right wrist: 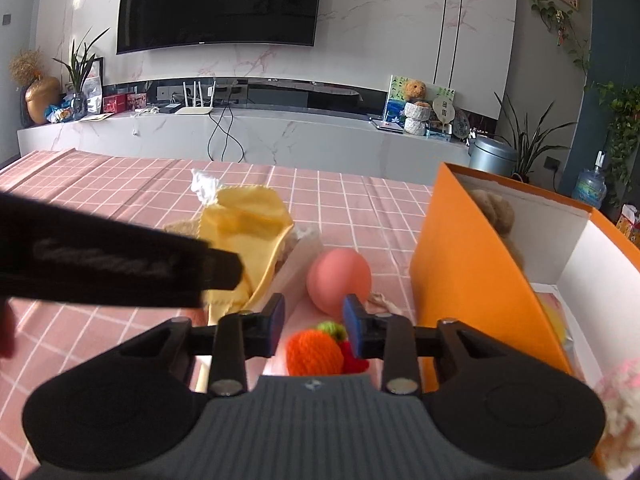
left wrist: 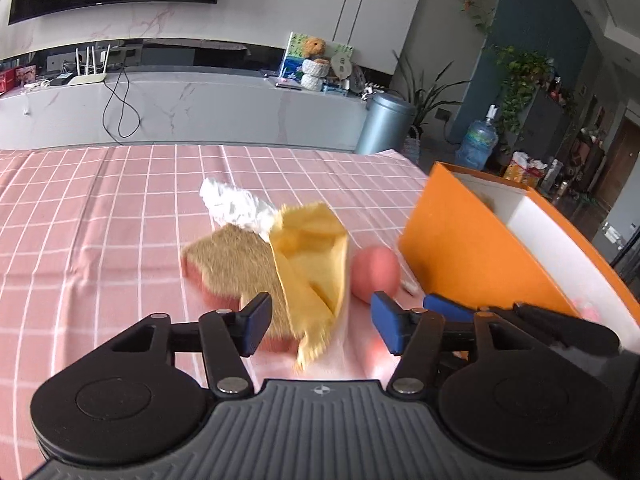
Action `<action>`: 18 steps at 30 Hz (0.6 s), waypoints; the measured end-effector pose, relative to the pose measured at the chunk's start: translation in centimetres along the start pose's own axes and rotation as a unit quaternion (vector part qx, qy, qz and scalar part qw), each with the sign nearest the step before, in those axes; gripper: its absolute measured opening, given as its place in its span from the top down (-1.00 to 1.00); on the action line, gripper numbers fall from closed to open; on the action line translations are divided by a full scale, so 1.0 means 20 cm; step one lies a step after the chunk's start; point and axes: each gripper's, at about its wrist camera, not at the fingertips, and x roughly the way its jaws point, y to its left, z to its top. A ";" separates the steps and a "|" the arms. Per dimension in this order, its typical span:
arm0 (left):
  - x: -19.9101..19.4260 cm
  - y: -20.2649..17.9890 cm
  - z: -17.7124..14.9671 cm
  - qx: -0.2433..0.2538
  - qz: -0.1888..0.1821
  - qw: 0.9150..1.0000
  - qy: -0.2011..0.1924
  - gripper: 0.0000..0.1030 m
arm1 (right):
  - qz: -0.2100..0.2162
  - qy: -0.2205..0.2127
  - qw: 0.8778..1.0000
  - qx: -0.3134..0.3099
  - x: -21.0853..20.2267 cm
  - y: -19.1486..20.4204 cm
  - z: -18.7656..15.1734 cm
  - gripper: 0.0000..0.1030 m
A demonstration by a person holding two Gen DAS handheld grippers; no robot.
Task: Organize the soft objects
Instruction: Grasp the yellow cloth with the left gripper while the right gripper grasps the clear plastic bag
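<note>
A pink checked cloth (left wrist: pixel 100 208) covers the table, and the soft things lie in a loose heap near its middle. The left gripper (left wrist: pixel 322 322) hangs just above that heap with its jaws apart and nothing pressed between the pads. A yellow cloth (left wrist: pixel 310 256) runs down into the gap between the fingers, though whether it touches either pad is hard to tell through the blur. Under the cloth lies a brown-topped sponge (left wrist: pixel 232 264) with a pink base, and behind both sits a crumpled white tissue (left wrist: pixel 234 206). A pink ball (left wrist: pixel 376 274) rests on the table just right of the yellow cloth, between it and the orange box (left wrist: pixel 472 248).

The right gripper (right wrist: pixel 314 330) points down at a knitted orange fruit (right wrist: pixel 314 352) with a green top, which sits low between the fingers beside a bit of red knit (right wrist: pixel 356 362). Its jaws stand partly apart, and the pads do not appear to press on the fruit. The ball lies just beyond the fingertips in this view. The box stands open to the right, its white inside holding a brown plush toy (right wrist: pixel 494 210) at the far end and a fluffy pink-white thing (right wrist: pixel 622 396) near the front corner. The left gripper's dark body crosses the left of the right wrist view, over the yellow cloth.
</note>
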 end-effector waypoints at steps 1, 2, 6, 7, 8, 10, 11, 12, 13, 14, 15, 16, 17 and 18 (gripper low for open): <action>0.03 0.00 0.02 0.001 0.000 1.000 0.004 -0.32 | 0.002 0.000 1.000 0.002 0.02 0.00 0.00 0.47; 0.06 0.00 0.02 0.002 -0.001 1.000 0.005 -0.33 | 0.004 0.000 1.000 0.004 0.04 0.00 0.01 0.49; 0.15 -0.03 0.05 0.020 0.006 1.000 0.012 -0.33 | 0.014 0.002 1.000 0.007 0.09 -0.01 0.01 0.50; 0.17 -0.03 0.05 0.023 0.012 1.000 0.013 -0.33 | 0.014 0.003 1.000 0.007 0.10 -0.01 0.01 0.50; 0.18 -0.03 0.05 0.025 0.017 0.999 0.014 -0.32 | 0.016 0.003 1.000 0.009 0.11 -0.01 0.01 0.50; 0.21 -0.04 0.06 0.027 0.023 0.999 0.016 -0.16 | 0.020 0.005 1.000 0.011 0.12 -0.01 0.01 0.50; 0.22 -0.04 0.05 0.031 0.029 0.999 0.013 0.16 | 0.021 0.005 1.000 0.011 0.12 -0.01 0.01 0.50; 0.22 -0.05 0.05 0.038 0.031 0.999 0.013 0.53 | 0.023 0.005 1.000 0.011 0.12 -0.01 0.01 0.50; 0.22 -0.06 0.05 0.047 0.032 0.998 0.013 0.65 | 0.024 0.005 1.000 0.010 0.12 -0.02 0.01 0.50; 0.22 -0.06 0.04 0.051 0.032 0.998 0.011 0.77 | 0.026 0.004 1.000 0.010 0.12 -0.02 0.01 0.50; 0.21 -0.06 0.03 0.052 0.032 0.998 0.007 0.86 | 0.027 0.004 1.000 0.011 0.12 -0.02 0.01 0.50; 0.20 -0.06 0.03 0.054 0.029 0.998 0.002 0.89 | 0.027 0.002 1.000 0.012 0.11 -0.02 0.01 0.50; 0.18 -0.06 0.02 0.055 0.029 0.998 -0.004 0.90 | 0.029 0.001 1.000 0.013 0.11 -0.02 0.01 0.50; 0.15 -0.06 0.02 0.055 0.028 0.998 -0.011 0.90 | 0.030 0.000 0.999 0.014 0.10 -0.02 0.01 0.50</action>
